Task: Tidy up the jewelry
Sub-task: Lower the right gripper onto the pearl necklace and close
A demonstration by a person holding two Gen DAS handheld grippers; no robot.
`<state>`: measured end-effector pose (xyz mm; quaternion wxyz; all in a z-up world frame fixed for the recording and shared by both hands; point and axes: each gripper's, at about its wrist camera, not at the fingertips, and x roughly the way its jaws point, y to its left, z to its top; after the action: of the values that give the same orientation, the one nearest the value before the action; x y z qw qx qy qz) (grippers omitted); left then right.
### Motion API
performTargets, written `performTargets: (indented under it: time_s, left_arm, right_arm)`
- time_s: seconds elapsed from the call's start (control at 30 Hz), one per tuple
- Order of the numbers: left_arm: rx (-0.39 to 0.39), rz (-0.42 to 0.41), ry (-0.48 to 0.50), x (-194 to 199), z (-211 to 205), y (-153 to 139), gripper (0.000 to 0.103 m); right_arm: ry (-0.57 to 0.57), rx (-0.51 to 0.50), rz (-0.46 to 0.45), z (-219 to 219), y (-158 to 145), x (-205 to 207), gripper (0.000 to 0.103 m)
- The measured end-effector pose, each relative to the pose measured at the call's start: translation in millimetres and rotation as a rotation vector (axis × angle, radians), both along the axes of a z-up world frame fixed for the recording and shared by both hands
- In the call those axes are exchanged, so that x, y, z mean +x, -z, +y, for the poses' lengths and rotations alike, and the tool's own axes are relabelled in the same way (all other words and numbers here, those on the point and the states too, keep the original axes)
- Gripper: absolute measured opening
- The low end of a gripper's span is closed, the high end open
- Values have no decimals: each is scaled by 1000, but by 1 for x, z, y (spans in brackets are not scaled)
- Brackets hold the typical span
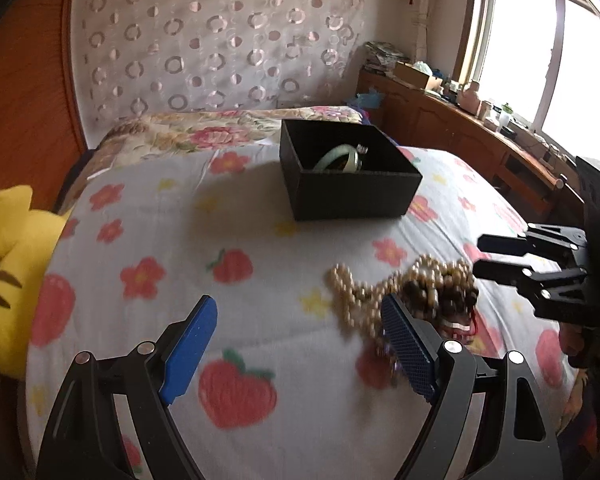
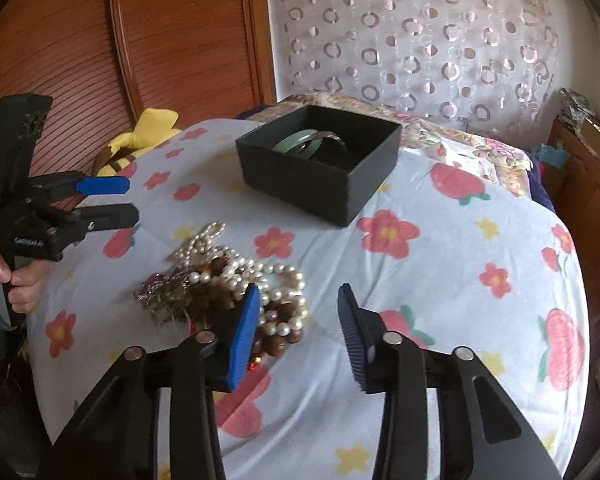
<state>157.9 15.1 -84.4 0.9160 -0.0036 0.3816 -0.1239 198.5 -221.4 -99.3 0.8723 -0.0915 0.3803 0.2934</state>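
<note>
A tangled pile of jewelry [image 1: 404, 284] [image 2: 236, 280], pearl strands mixed with brown beads, lies on the flower-print bedsheet [image 1: 260, 248]. Behind it stands an open black box [image 1: 352, 196] [image 2: 300, 184] holding a pale green bangle [image 1: 336, 158] [image 2: 296, 142]. My left gripper [image 1: 300, 320] is open wide over bare sheet, its right finger in front of the pile's near edge. My right gripper [image 2: 300, 320] is open over the sheet just right of the pile, nothing between its pads. Each gripper also shows in the other's view: the right gripper [image 1: 478, 257], the left gripper [image 2: 133, 200].
A yellow plush toy [image 1: 8, 272] [image 2: 140, 136] lies at the bed's left edge by the wooden wall panel [image 2: 180, 40]. A floral quilt [image 1: 204, 132] lies behind the box. A cluttered wooden cabinet [image 1: 460, 132] runs under the window. A hand [image 2: 8, 280] holds the left gripper's handle.
</note>
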Motion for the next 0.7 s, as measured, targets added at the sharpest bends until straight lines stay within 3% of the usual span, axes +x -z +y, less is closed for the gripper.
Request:
performTargets:
  time_s: [0.27,0.47,0.7]
  left_arm:
    - [-10,-13,-10,-27,4,4,81]
    - [-17,-33,-11,-45,1,1,81]
    - [-16,-43,0,-56,-5,0,81]
  right_arm:
    - [-54,-13,27,24,3,6,41]
    - [-80,-23,72,32,1,10,34]
    - [-86,-112,94,44,2,19,34]
